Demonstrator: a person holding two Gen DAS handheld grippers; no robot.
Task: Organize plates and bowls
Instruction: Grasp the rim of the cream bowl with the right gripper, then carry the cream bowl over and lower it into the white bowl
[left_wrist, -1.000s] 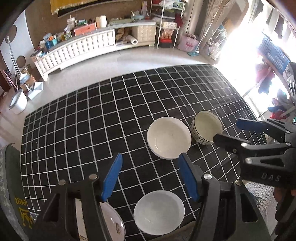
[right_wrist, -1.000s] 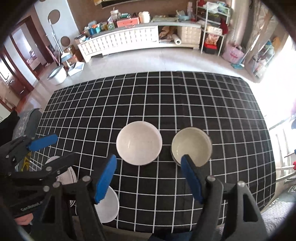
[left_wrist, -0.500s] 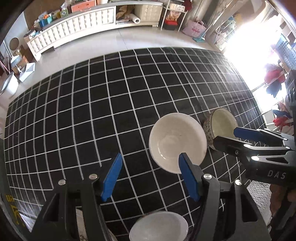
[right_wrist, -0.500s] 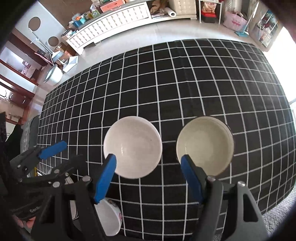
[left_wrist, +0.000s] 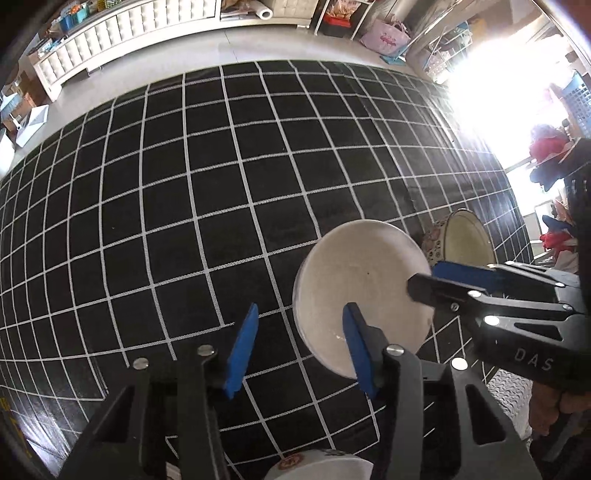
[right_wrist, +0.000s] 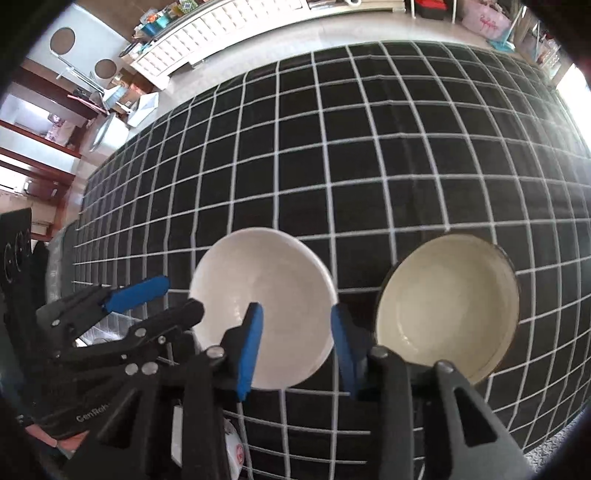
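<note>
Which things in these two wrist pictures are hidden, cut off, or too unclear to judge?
- Left wrist: patterned bowl, near side hidden by right gripper.
- Left wrist: white dish with red mark, cut by bottom edge.
- Right wrist: plain white bowl, near rim hidden by blue fingers.
- Left wrist: window area, washed out.

- white bowl (right_wrist: 264, 295): glazed ceramic, smooth, faint sheen
- cream bowl (right_wrist: 448, 302): probably ceramic, glossy
- tablecloth (left_wrist: 184, 206): matt woven cloth
</note>
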